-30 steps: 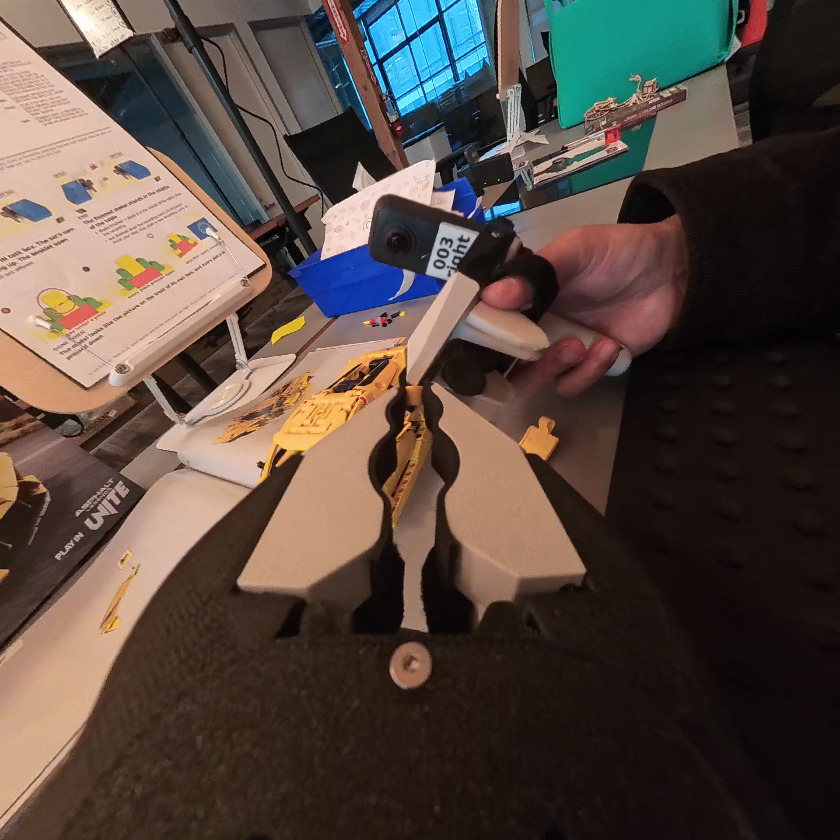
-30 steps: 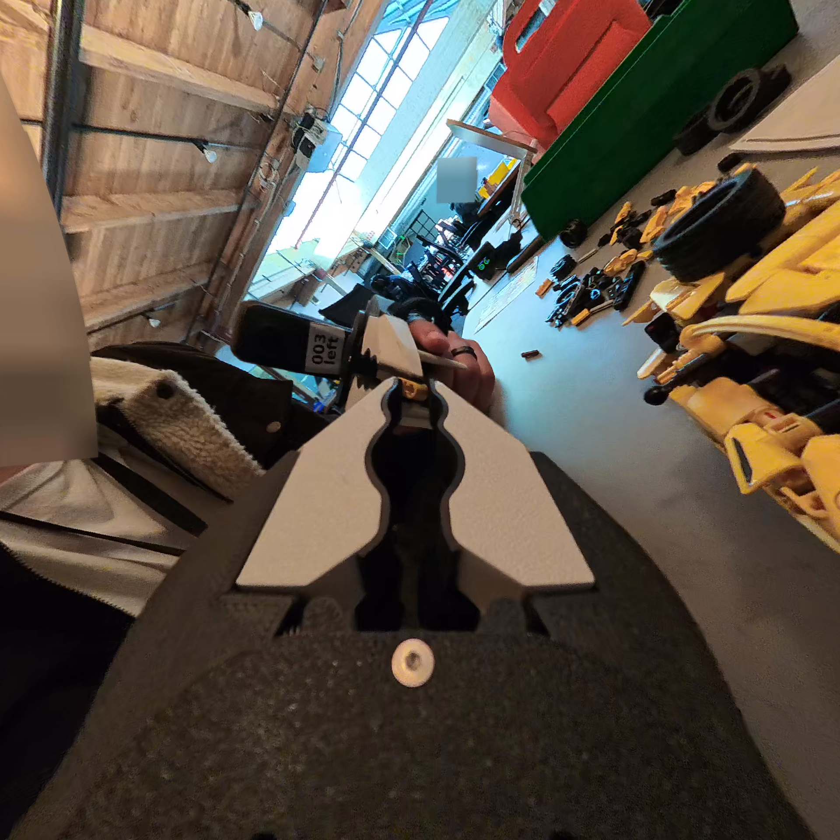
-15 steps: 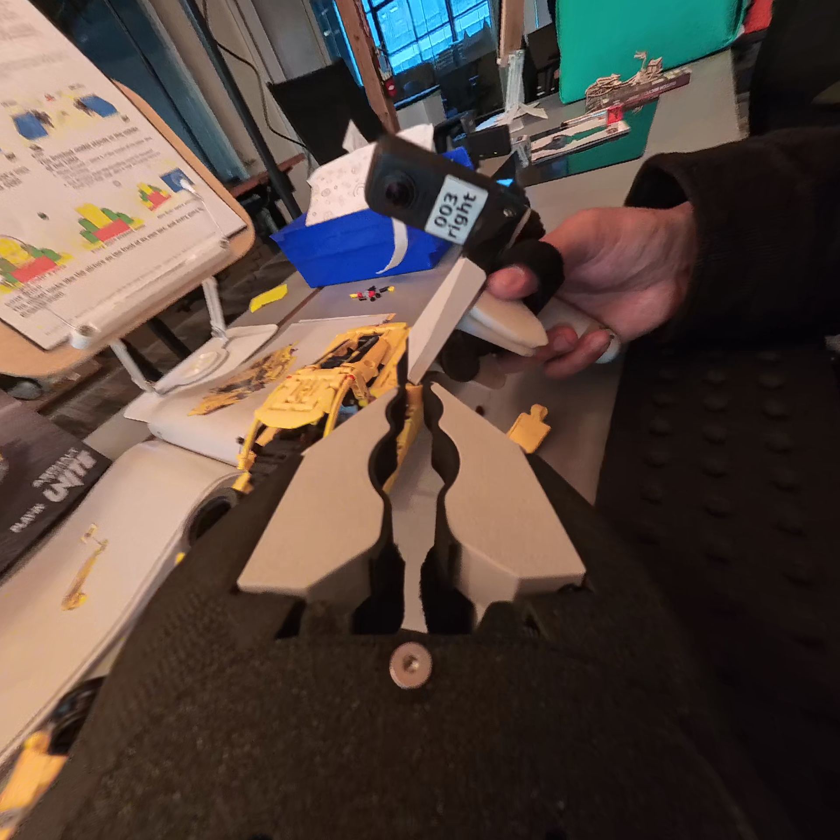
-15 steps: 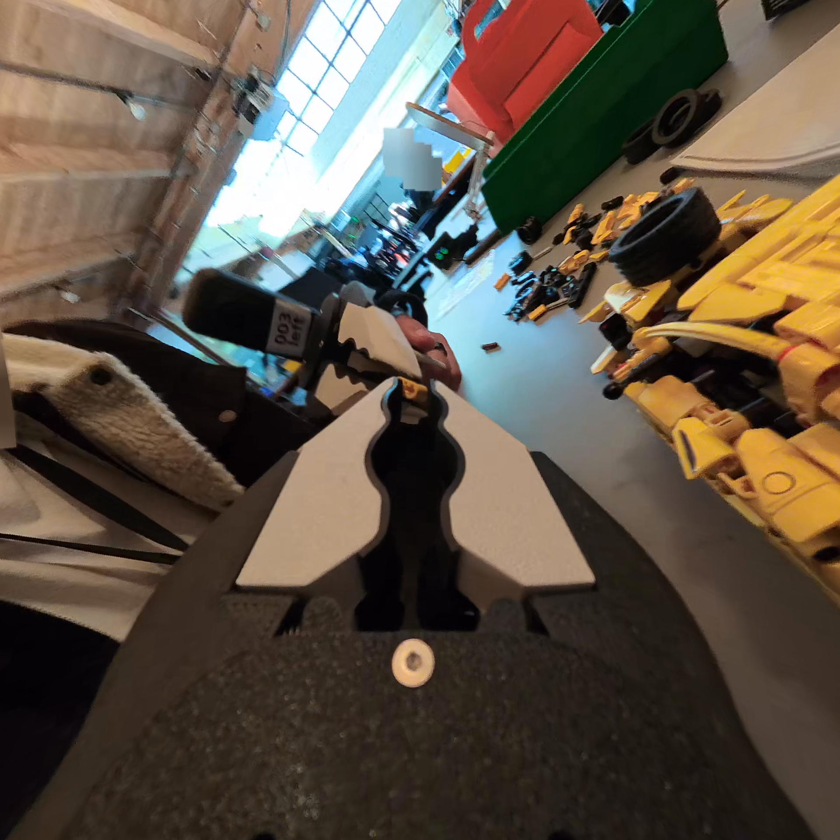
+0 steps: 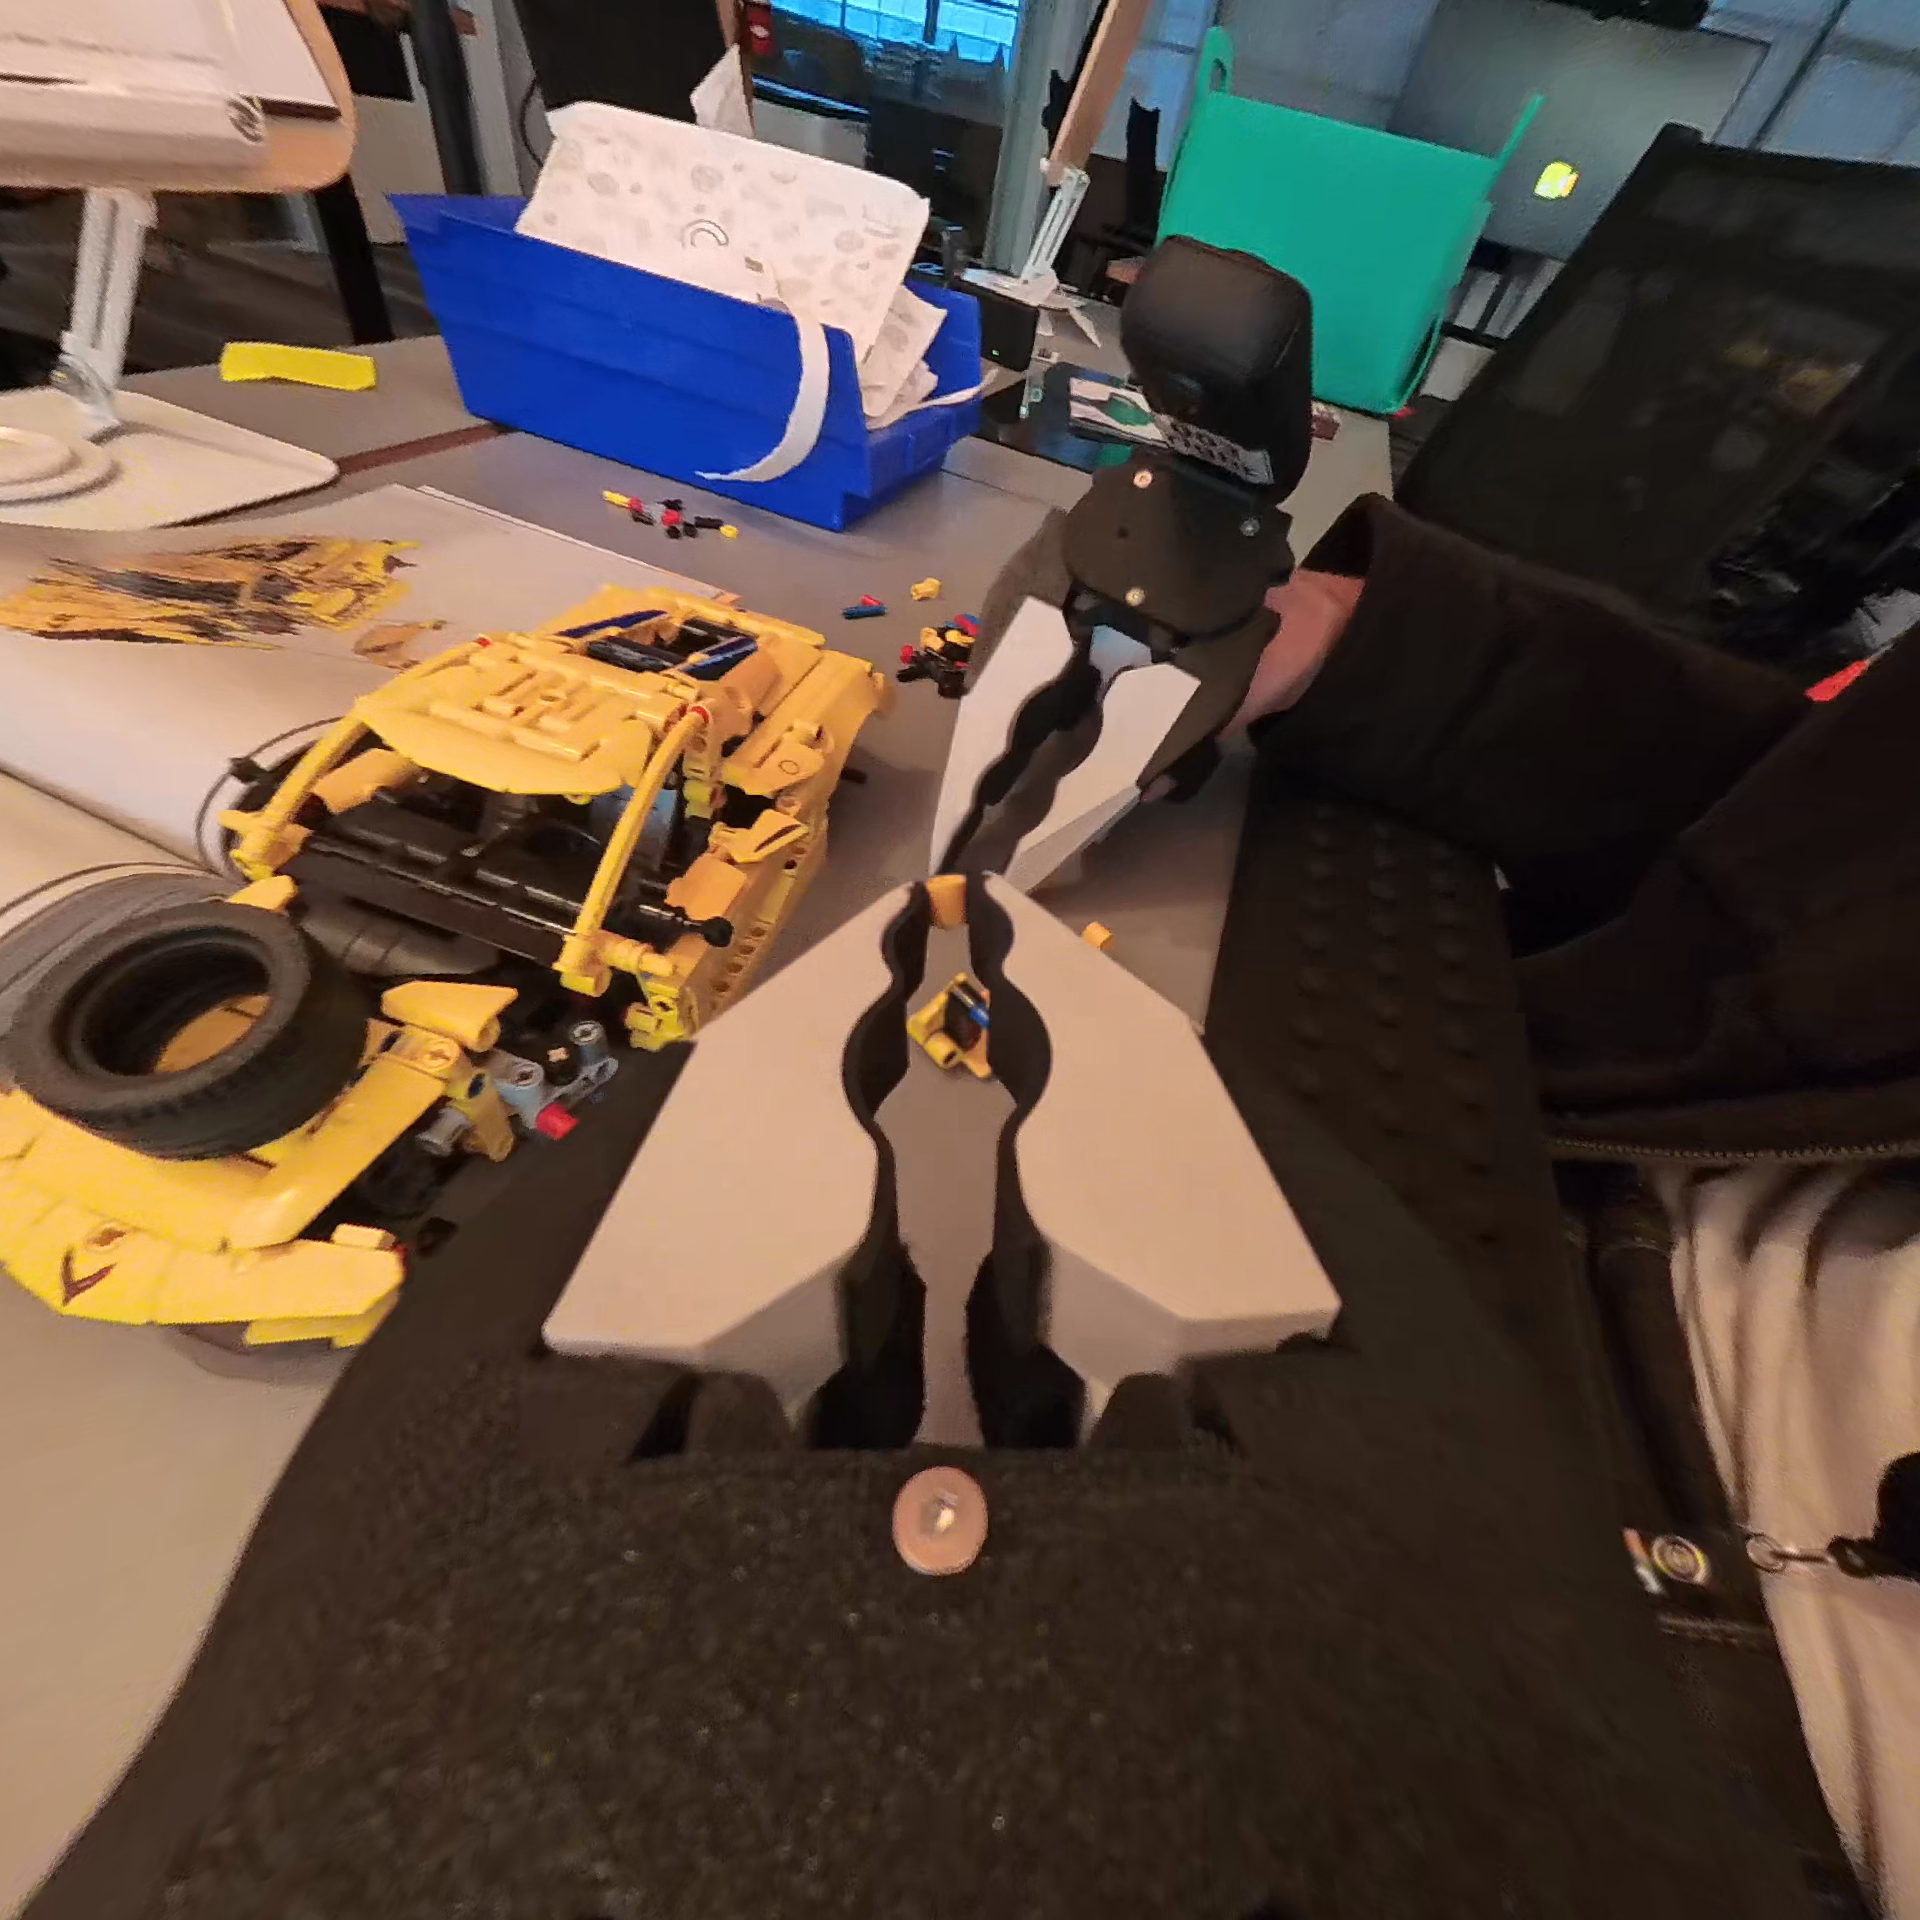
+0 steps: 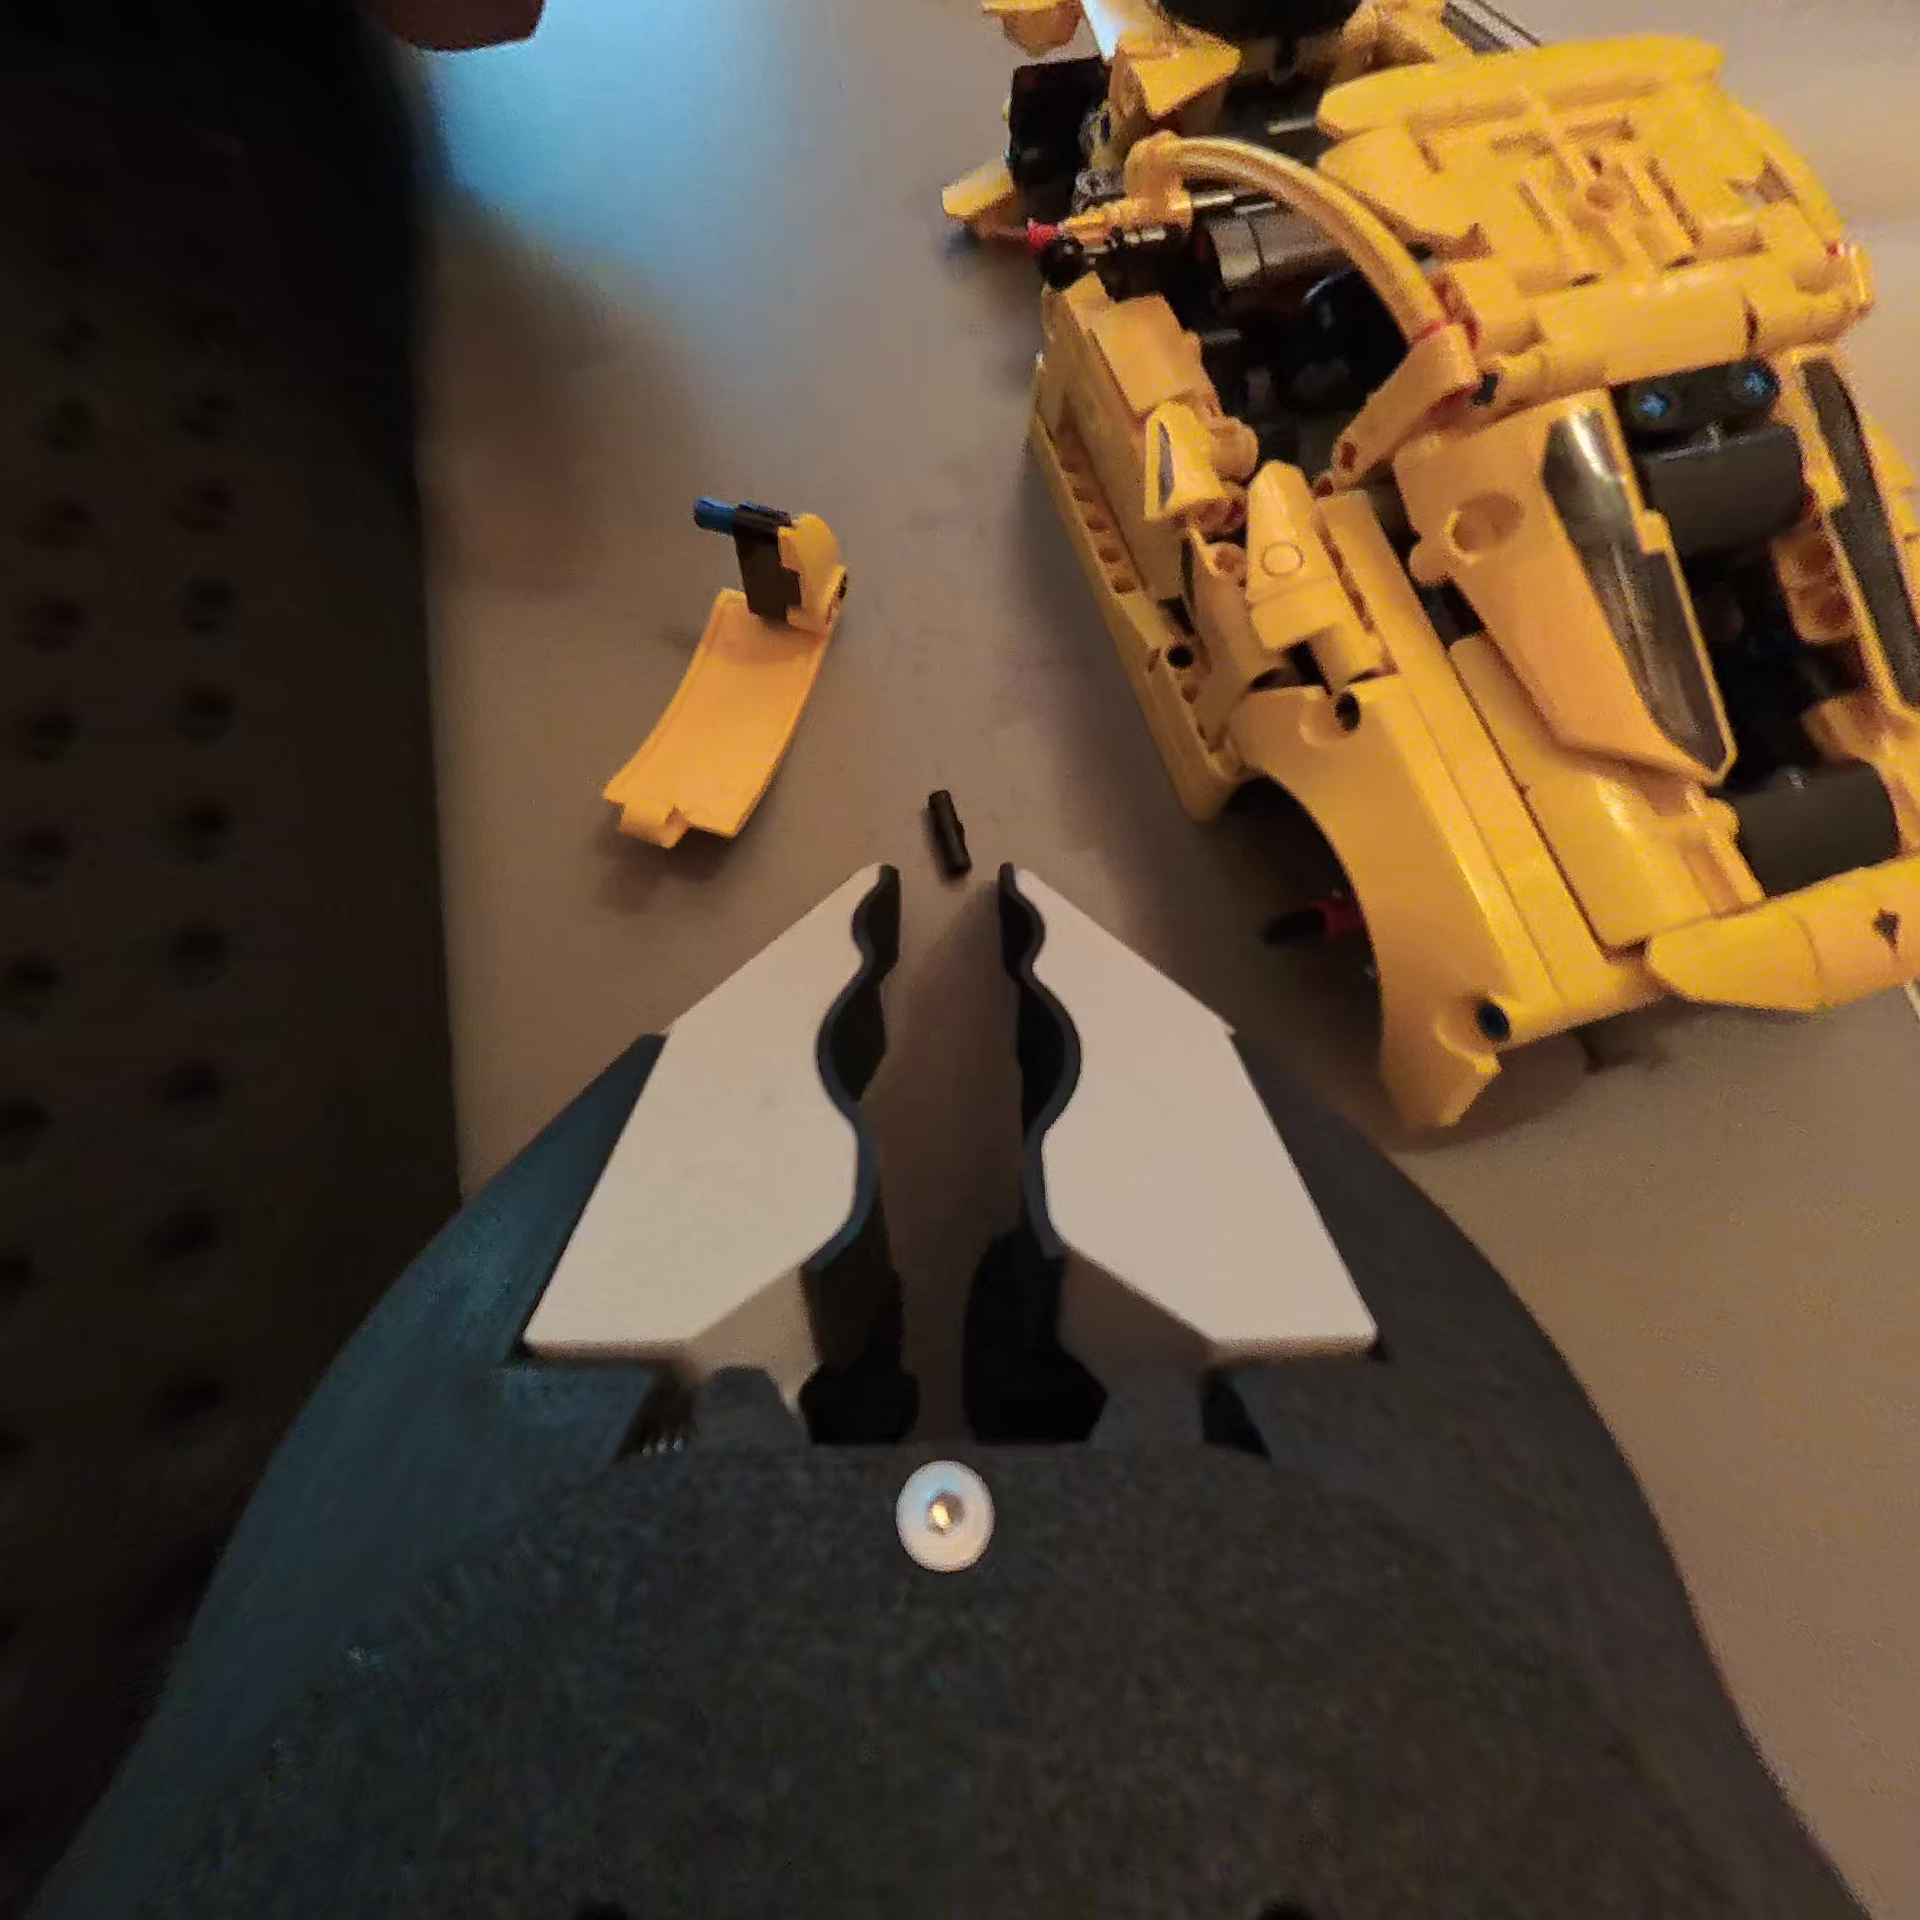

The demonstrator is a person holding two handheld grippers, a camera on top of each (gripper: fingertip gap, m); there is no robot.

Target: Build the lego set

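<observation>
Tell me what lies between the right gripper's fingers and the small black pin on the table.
Nothing visible. The right gripper is open, and the small black pin lies on bare table just past its tips. The curved yellow panel sits off to one side and the yellow car to the other, both clear of that line.

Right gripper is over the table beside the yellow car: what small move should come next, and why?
Probably ease the right gripper forward and down onto the small black pin: its jaws are open and empty, and the pin lies loose on the table just past the fingertips.
</observation>
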